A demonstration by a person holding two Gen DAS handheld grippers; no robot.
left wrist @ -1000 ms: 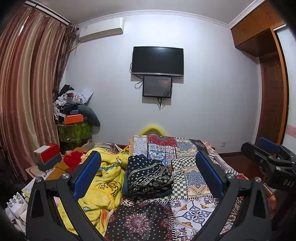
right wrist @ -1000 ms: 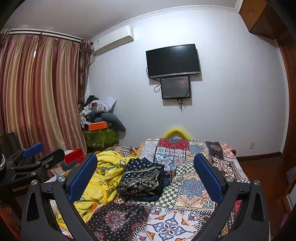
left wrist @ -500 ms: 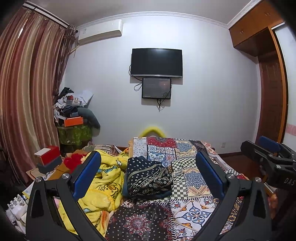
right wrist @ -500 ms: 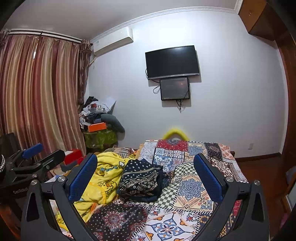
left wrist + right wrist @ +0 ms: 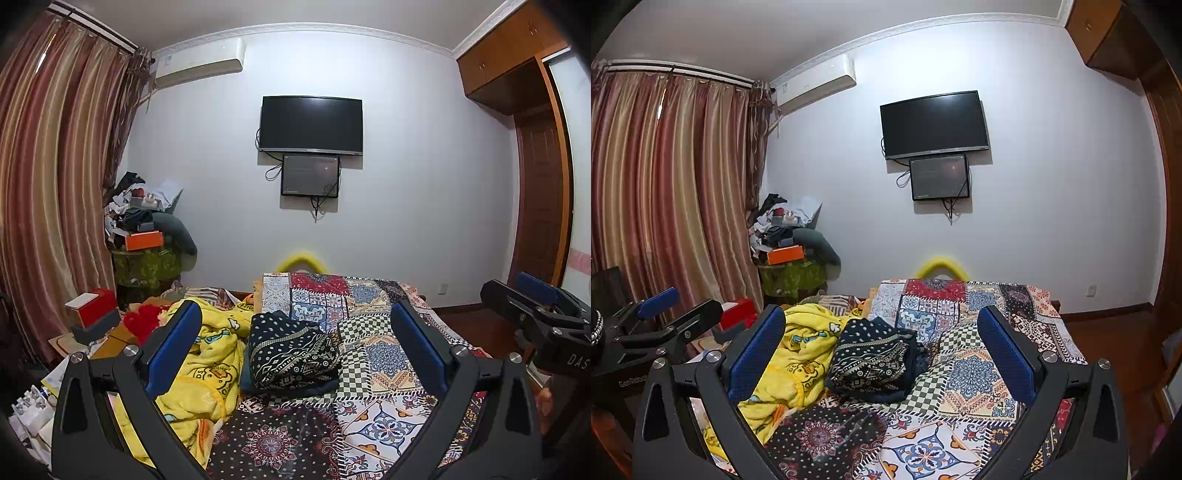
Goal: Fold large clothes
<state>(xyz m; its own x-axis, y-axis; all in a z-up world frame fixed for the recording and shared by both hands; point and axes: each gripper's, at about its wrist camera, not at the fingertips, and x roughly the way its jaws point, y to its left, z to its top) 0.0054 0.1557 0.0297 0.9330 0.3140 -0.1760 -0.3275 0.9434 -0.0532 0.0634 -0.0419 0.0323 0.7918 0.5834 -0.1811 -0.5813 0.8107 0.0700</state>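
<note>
A dark navy patterned garment (image 5: 291,354) (image 5: 873,360) lies folded in a bundle on the patchwork bedspread (image 5: 373,332) (image 5: 964,373), mid-bed. My left gripper (image 5: 295,347) is open, held above the near end of the bed with nothing between its blue pads. My right gripper (image 5: 882,350) is also open and empty, at a similar height. Each gripper shows at the edge of the other's view: the right gripper (image 5: 535,317) at the right side, the left gripper (image 5: 665,325) at the left side.
A crumpled yellow cartoon blanket (image 5: 199,365) (image 5: 792,358) lies left of the garment. A cluttered green stand (image 5: 147,258) and a red box (image 5: 94,306) stand by the curtain (image 5: 48,203). A TV (image 5: 311,124) hangs on the far wall; a wooden wardrobe (image 5: 539,206) is at right.
Both grippers have tilted or lifted slightly, so the bed and garment sit a little lower in each view. Both stay open and empty; the garment has not moved.
</note>
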